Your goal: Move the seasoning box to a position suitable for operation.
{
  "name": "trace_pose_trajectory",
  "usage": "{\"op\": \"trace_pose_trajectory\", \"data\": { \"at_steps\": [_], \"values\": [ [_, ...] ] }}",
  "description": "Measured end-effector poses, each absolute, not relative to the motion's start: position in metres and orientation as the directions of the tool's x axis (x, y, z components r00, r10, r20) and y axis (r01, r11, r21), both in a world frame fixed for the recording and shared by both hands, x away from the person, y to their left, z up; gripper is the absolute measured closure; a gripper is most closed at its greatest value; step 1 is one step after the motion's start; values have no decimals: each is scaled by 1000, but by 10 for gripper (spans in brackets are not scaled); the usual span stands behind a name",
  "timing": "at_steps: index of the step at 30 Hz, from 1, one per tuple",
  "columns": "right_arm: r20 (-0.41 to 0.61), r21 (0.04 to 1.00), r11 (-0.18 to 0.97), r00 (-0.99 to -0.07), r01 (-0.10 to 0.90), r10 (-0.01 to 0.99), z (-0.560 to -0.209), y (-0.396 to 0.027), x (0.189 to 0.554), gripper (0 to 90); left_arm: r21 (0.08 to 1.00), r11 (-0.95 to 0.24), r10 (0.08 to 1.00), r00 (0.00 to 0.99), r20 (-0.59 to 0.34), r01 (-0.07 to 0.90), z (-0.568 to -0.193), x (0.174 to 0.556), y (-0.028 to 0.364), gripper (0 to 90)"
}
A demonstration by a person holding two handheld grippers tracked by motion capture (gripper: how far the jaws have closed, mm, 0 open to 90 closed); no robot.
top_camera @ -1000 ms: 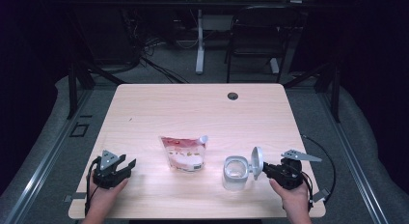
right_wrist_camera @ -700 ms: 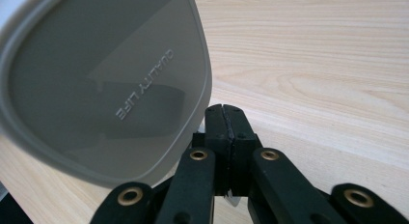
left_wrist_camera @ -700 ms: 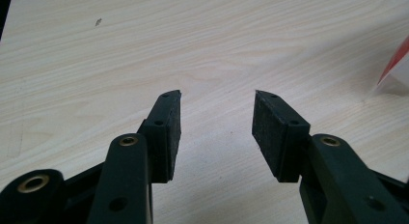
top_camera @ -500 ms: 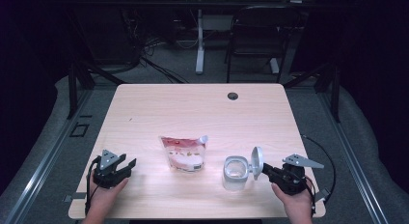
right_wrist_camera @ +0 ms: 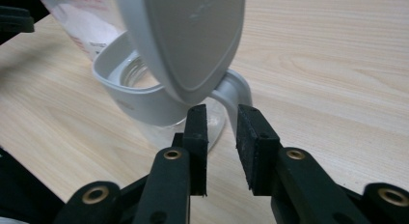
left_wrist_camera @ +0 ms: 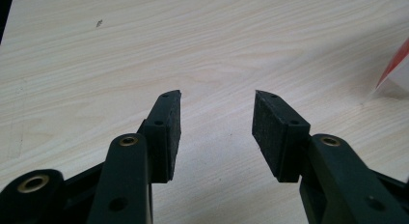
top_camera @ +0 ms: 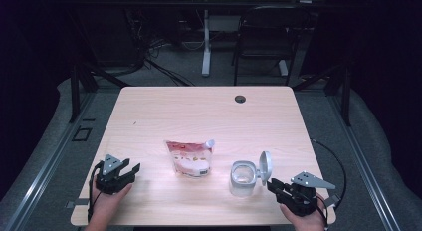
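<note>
2 claws: you have one in each hand, both at the near edge of the tabletop (top_camera: pixel 199 111).
Jar (top_camera: pixel 243 178): clear, standing upright right of the pouch (top_camera: pixel 189 158), its white flip lid (top_camera: pixel 265 166) swung up, so the mouth is ready for filling.
Right claw (top_camera: pixel 272 184): just right of the jar, jaws have just been opening, released, nothing between them; the lid hinge sits just ahead.
Left claw (top_camera: pixel 133 170): well left of the jar, spread wide, empty, resting idle.
Next, likely: fetch the pouch.
</note>
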State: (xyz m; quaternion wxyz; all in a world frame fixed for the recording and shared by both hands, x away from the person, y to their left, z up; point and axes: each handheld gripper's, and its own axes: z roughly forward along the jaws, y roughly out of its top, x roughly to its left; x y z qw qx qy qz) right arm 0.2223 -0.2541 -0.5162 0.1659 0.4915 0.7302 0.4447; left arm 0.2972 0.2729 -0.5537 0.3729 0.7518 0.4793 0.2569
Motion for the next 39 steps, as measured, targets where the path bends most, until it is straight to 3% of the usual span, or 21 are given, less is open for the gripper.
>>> {"op": "trace_pose_trajectory", "data": {
  "at_steps": [10, 19, 39],
  "values": [
    [167, 823, 158, -498, 546, 851, -518, -240, 219, 688, 804, -275, 909, 416, 37, 528, -554, 298, 272, 532],
    [141, 842, 156, -490, 516, 860, -515, -237, 219, 795, 804, -274, 909, 415, 38, 528, -554, 297, 273, 532],
    [143, 845, 130, -453, 519, 880, -515, -245, 229, 835, 804, -277, 909, 415, 41, 526, -553, 297, 271, 531]
  ]
}}
